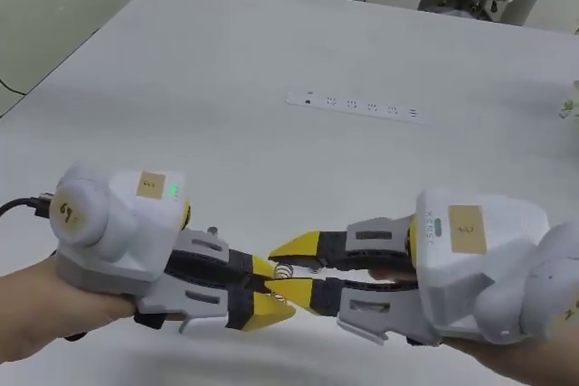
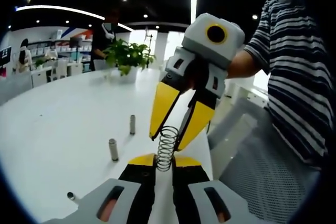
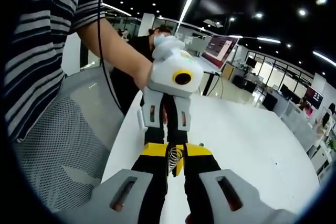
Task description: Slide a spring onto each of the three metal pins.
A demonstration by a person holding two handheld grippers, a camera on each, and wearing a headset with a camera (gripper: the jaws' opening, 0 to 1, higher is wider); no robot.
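Observation:
A small metal spring (image 1: 282, 270) sits between the two grippers, which meet tip to tip near the table's front edge. My left gripper (image 1: 278, 289) is shut on one end of the spring (image 2: 166, 148), which sticks straight out from its yellow tips (image 2: 164, 161). My right gripper (image 1: 275, 272) faces it, its yellow jaws apart on either side of the spring (image 3: 175, 159). On the white table stand two short metal pins (image 2: 132, 124) (image 2: 113, 149), with a third pin (image 2: 71, 196) nearer. All three pins are bare.
A white power strip (image 1: 355, 105) lies mid-table. A potted plant (image 2: 126, 56) stands at the far end of the table. A mesh chair (image 2: 252, 177) and the person's striped sleeve (image 2: 294, 61) are close beside the table edge.

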